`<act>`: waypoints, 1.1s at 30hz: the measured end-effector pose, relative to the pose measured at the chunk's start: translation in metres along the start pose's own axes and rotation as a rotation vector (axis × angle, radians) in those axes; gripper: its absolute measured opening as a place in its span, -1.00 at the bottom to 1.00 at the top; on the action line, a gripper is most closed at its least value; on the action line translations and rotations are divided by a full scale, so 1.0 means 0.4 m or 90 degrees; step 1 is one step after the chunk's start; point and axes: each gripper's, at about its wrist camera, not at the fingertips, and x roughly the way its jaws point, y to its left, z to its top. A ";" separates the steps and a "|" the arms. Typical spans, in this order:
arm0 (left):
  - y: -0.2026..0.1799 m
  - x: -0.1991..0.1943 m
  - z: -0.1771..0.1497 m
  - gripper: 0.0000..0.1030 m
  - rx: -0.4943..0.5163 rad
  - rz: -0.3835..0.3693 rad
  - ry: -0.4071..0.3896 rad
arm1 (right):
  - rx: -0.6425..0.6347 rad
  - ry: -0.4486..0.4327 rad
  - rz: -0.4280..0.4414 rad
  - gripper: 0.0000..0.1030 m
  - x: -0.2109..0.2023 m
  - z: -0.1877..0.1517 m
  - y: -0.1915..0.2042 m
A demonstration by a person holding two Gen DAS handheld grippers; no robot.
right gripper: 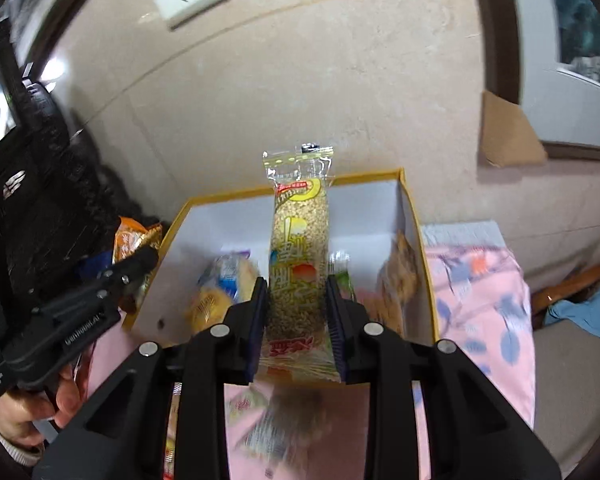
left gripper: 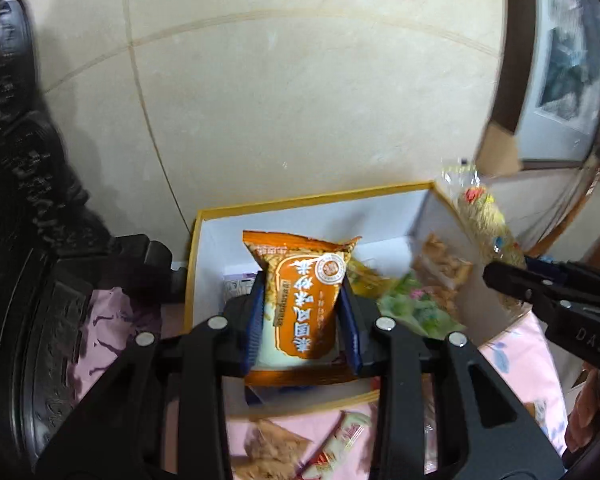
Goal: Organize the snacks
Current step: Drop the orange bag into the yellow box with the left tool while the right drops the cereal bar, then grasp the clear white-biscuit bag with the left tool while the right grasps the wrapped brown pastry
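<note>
Surface: pink patterned cloth under everything; tiled wall behind.
Box: yellow-rimmed box, white inside, open top, standing on the cloth against the wall. This looks to be where the snacks go.
Already in box: several packets lie on its floor, among them a blue-and-yellow packet at left and a biscuit pack leaning on the right wall. Blurred; exact count cannot be told.
Left gripper: jaws narrowed on the orange snack bag, held upright over the box's near-left part, not yet let go.
Right gripper: jaws pinched on the clear puffed-grain pack, upright above the box middle, also unreleased.
Left to do: loose wrappers lie on the cloth in front of the box.
Progress, my reading: past the start, roughly midway; two drops pending, then the loose ones.
</note>
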 end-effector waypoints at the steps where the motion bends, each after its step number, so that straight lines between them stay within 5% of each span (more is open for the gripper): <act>1: 0.004 0.015 0.009 -0.32 0.000 0.008 0.003 | -0.004 0.009 -0.001 -0.40 0.019 0.012 -0.001; 2: 0.007 0.039 0.022 -0.31 0.005 0.025 0.014 | -0.010 0.021 -0.010 -0.36 0.046 0.025 -0.001; 4: 0.002 0.068 0.028 0.06 0.009 0.051 0.034 | -0.024 0.040 -0.043 0.20 0.075 0.036 0.009; 7: -0.005 0.051 0.014 0.29 0.010 0.066 0.021 | -0.035 0.034 -0.043 0.22 0.049 0.023 0.013; 17: -0.024 -0.029 -0.037 0.41 -0.004 0.042 0.020 | -0.067 0.045 -0.014 0.23 -0.130 -0.134 -0.046; 20: -0.038 -0.090 -0.093 0.71 -0.016 0.026 -0.008 | -0.099 0.069 -0.007 0.25 -0.177 -0.219 -0.094; 25: -0.085 -0.125 -0.241 0.72 0.015 -0.001 0.017 | -0.124 0.182 -0.031 0.25 -0.192 -0.386 -0.195; 33: -0.127 -0.128 -0.412 0.72 -0.008 -0.019 0.076 | -0.166 0.220 -0.054 0.25 -0.185 -0.499 -0.216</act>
